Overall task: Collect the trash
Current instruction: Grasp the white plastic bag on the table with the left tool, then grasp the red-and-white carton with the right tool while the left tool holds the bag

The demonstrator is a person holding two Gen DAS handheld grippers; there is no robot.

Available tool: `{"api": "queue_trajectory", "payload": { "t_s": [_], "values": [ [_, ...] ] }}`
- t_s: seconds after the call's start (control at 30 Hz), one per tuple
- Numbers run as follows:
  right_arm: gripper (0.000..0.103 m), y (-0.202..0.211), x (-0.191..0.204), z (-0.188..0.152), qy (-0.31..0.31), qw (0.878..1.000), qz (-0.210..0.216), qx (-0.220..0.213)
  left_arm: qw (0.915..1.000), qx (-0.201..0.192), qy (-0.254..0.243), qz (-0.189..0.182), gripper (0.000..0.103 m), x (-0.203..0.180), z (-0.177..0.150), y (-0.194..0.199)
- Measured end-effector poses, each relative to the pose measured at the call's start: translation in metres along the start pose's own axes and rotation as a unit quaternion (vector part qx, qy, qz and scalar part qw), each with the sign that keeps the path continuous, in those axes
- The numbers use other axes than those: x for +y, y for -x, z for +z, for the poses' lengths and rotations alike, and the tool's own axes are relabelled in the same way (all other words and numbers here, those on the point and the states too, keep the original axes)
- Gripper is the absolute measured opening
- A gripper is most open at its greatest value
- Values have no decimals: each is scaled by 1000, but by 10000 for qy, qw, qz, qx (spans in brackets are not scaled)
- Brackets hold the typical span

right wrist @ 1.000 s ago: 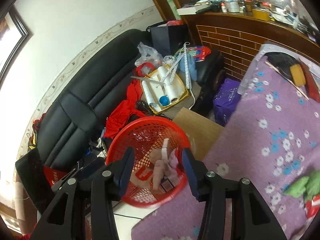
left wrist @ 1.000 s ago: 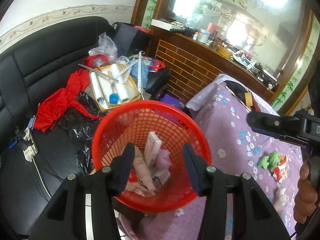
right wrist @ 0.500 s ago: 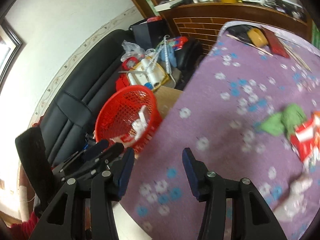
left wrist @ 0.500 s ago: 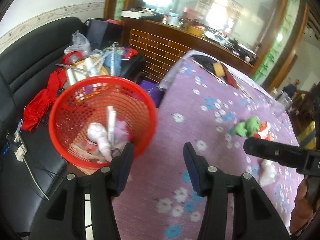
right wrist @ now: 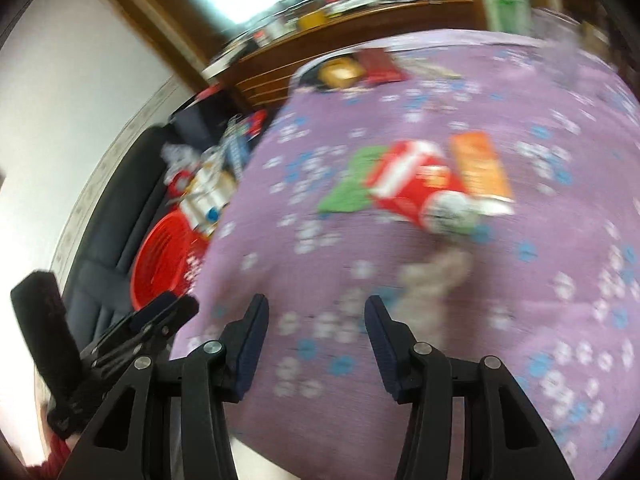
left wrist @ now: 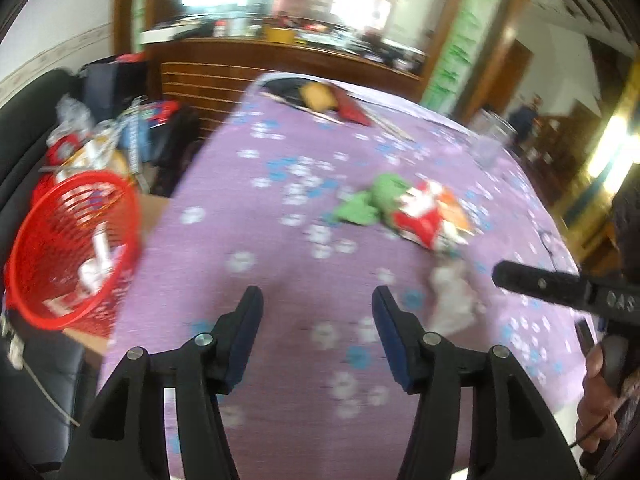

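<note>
Swung off the basket point(left wrist: 72, 248), both claws face trash point(right wrist: 416, 188).

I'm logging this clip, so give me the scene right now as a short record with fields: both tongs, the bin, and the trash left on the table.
left tongs: open, empty, above the purple tablecloth
right tongs: open, empty, above the same cloth
bin: red mesh basket, beside the table's left edge, some trash inside
trash on table: red snack wrapper, green crumpled piece touching it, orange packet, pale crumpled wad nearest the right tongs
image quality: motion blur, fine detail unreadable
</note>
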State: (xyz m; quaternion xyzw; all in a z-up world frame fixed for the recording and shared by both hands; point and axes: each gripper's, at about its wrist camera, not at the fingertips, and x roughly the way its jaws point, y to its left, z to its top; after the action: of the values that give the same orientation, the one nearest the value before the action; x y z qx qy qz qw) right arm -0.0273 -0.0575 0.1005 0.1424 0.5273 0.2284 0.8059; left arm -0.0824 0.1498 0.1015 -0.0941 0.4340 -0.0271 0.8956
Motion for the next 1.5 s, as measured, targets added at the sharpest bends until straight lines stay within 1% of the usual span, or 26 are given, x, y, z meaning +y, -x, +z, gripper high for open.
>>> {"api": "queue_trajectory", "payload": {
  "t_s": [0.1,0.2,0.27,0.37,0.4,0.5,0.63,0.67,0.73,0.77,0.9,0.97,1.0,1.07,1.1,1.17,1.33,1.37,1.5],
  "values": [
    [54,15,-30,-1,-401,9989,-217,-88,9990,199,-305,-273,66,-34,0,-13],
    [54,30,-55,-5,-677,9970,-346,-151,9962,455,-472,-571,68,-62,-1,-29],
    [54,40,-68,-7,-763,9960,-419,-208,9943,624,-543,-675,68,-76,-1,-42],
    [54,52,-85,-13,-859,9948,-490,-261,9916,872,-589,-752,68,-91,-2,-66],
    [54,56,-92,-15,-903,9942,-520,-270,9909,960,-611,-719,68,-97,-2,-75],
    [54,65,-105,-19,-985,9928,-604,-303,9890,1082,-699,-722,68,-111,-1,-95],
    [54,74,-120,-20,-1011,9920,-681,-333,9878,1143,-841,-645,68,-123,-1,-116],
    [54,75,-123,-19,-1005,9920,-690,-328,9878,1128,-872,-621,65,-127,-1,-122],
    [54,77,-125,-17,-966,9923,-704,-327,9874,1138,-928,-582,47,-130,-1,-129],
    [54,77,-125,-16,-913,9929,-686,-323,9866,1189,-945,-588,36,-132,-2,-133],
    [54,72,-118,-6,-504,9962,-652,-274,9886,1049,-921,-566,30,-127,-4,-131],
    [55,66,-112,1,-204,9972,-676,-250,9903,939,-839,-587,29,-120,-4,-121],
    [57,61,-108,5,-24,9974,-686,-214,9918,832,-781,-578,29,-114,-5,-113],
    [60,50,-99,12,343,9969,-695,-139,9935,716,-734,-488,29,-105,-6,-102],
    [63,44,-93,17,558,9959,-705,-106,9948,638,-674,-428,29,-98,-7,-94],
    [66,28,-82,25,943,9932,-677,-15,9965,555,-508,-375,29,-86,-7,-83],
    [71,-18,-55,50,1706,9836,-551,211,9990,388,-211,-105,29,-52,-10,-55],
    [74,-26,-52,55,1833,9811,-581,234,9992,366,-136,-37,29,-45,-12,-49],
    [76,-63,-39,73,2359,9679,-790,368,9993,332,30,167,29,-26,-21,-36]
  ]
}}
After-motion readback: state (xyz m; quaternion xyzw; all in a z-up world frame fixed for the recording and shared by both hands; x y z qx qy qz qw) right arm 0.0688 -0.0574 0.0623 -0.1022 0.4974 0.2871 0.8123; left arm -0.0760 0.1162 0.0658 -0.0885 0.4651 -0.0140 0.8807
